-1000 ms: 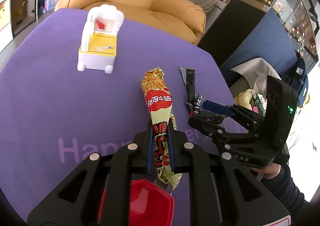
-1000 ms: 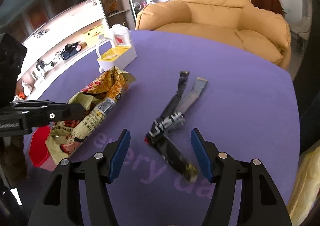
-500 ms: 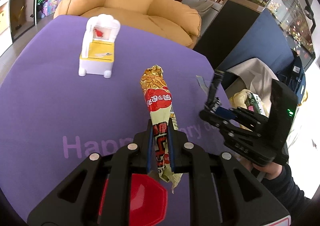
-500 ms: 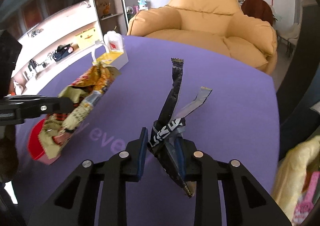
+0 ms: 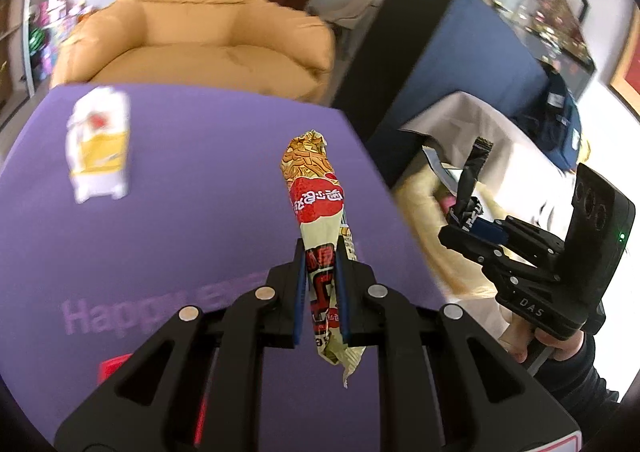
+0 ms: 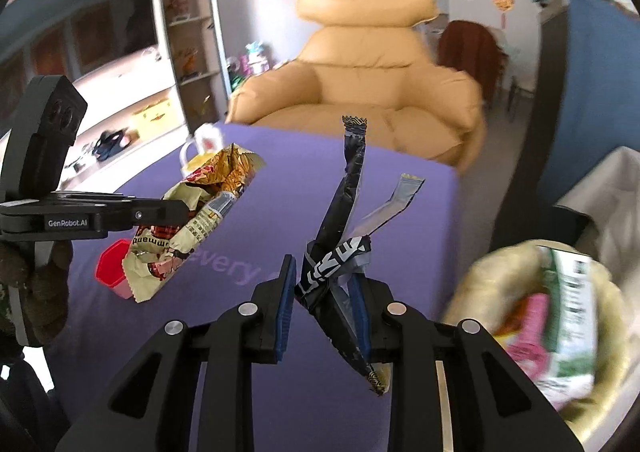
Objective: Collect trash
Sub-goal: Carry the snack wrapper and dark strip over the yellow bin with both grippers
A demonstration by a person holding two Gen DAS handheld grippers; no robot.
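Note:
My left gripper (image 5: pixel 320 272) is shut on a crumpled yellow and red snack wrapper (image 5: pixel 316 199), which it holds in the air over the purple table (image 5: pixel 180 211). The right wrist view shows that wrapper (image 6: pixel 200 207) hanging from the left gripper (image 6: pixel 176 211). Pinched in my shut right gripper (image 6: pixel 322 280) is a twisted black and silver wrapper (image 6: pixel 344 203), whose strips stick up above the jaws. The left wrist view has the right gripper (image 5: pixel 468 228) out past the table's right edge, over a yellowish trash bin (image 5: pixel 416 191) with the black wrapper (image 5: pixel 472 175) in it.
The trash bin (image 6: pixel 500 264) to the right holds green and pink packets. A red cup (image 6: pixel 112 264) and a white and yellow toy chair (image 5: pixel 98 143) stand on the table. A tan armchair (image 6: pixel 360 91) sits behind it, a dark blue partition (image 5: pixel 472 63) to the right.
The right gripper closed on the black wrapper, lifted it off the table and carried it right toward the bin. The left gripper rose and swung right with the snack wrapper.

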